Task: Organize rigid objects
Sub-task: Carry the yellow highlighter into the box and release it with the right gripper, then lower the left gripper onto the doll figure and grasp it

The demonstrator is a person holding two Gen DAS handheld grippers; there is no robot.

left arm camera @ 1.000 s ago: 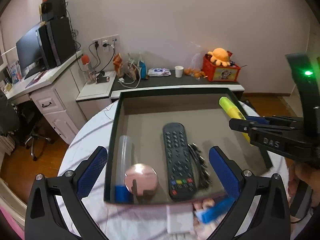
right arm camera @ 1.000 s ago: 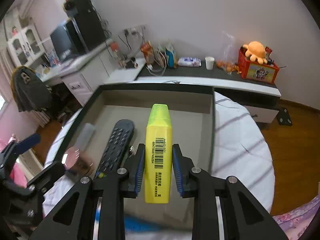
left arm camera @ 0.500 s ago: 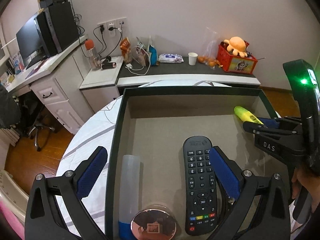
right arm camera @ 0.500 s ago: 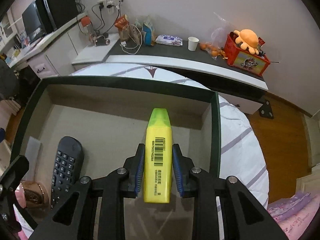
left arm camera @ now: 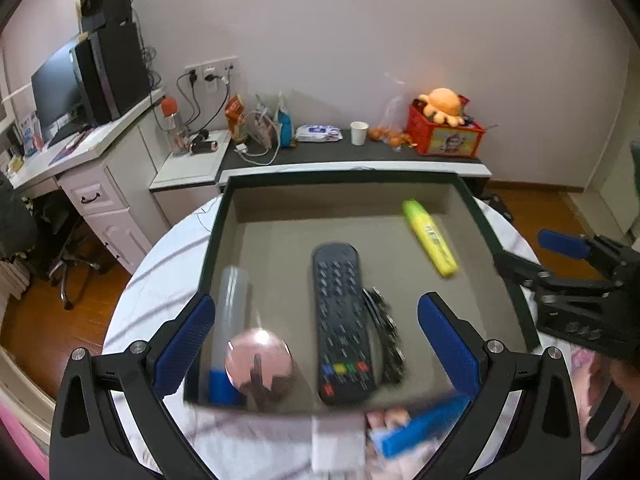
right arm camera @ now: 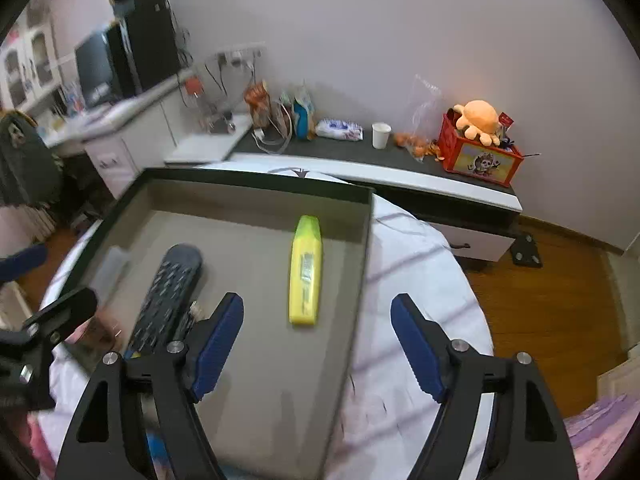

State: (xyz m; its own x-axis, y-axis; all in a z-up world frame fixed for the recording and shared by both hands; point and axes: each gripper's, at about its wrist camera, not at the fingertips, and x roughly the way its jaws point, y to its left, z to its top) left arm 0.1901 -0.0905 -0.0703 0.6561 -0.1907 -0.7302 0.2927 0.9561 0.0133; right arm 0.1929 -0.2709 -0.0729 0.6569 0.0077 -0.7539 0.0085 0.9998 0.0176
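Note:
A yellow highlighter lies flat in the right part of the dark-rimmed tray; it also shows in the left wrist view. My right gripper is open and empty, just behind the highlighter over the tray's right rim. My left gripper is open and empty above the tray's near end. Beneath it lie a black remote, a dark hair clip, a clear tube with a blue cap and a round pink mirror.
The tray sits on a round table with a white striped cloth. A white block and a blue object lie in front of the tray. A low cabinet with clutter and a desk stand behind.
My right gripper has opened, let go of the highlighter into the tray and drawn back to the right. My left gripper has pulled back toward the tray's near end.

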